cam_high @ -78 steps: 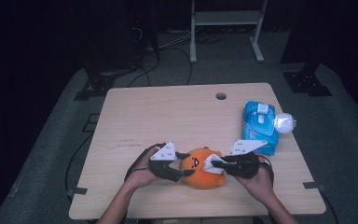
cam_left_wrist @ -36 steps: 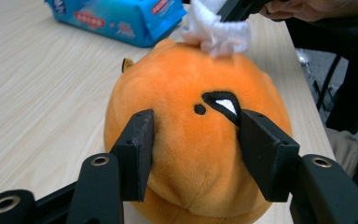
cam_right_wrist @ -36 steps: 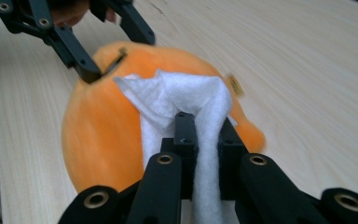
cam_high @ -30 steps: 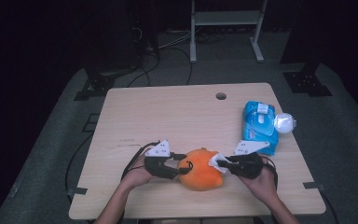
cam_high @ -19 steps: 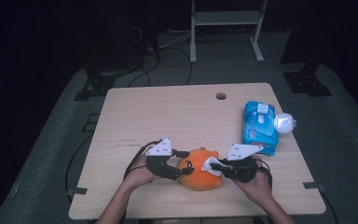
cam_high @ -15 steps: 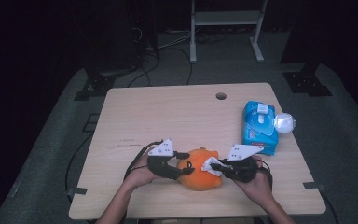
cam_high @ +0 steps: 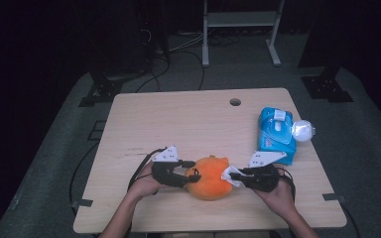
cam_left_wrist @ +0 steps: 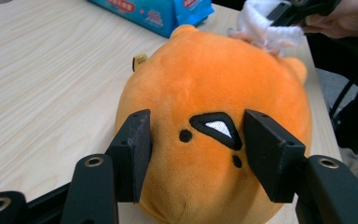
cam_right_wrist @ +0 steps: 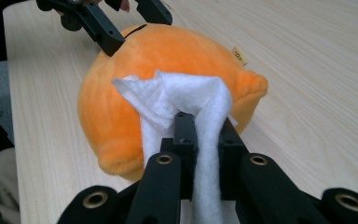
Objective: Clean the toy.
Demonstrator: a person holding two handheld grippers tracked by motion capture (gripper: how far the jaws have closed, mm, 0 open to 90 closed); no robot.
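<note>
A round orange plush toy (cam_high: 209, 177) lies near the table's front edge. My left gripper (cam_high: 192, 171) is shut on it, its pads (cam_left_wrist: 133, 149) pressing into the fabric on both sides of the toy's small black face (cam_left_wrist: 214, 128). From the other side, my right gripper (cam_high: 233, 176) is shut on a folded white wipe (cam_right_wrist: 191, 93), which rests against the plush (cam_right_wrist: 116, 98) next to one ear. The wipe (cam_left_wrist: 261, 28) also lies on the toy's far end in the left gripper view.
A blue pack of wipes (cam_high: 276, 129) lies at the right of the wooden table (cam_high: 188, 124), with a white round object (cam_high: 302, 131) beside it. A cable hole (cam_high: 235, 102) sits near the back edge. The floor around is dark, with cables and stands.
Both hands stay almost in place at the plush. The right gripper and its wipe have shifted only slightly against the toy's side.
</note>
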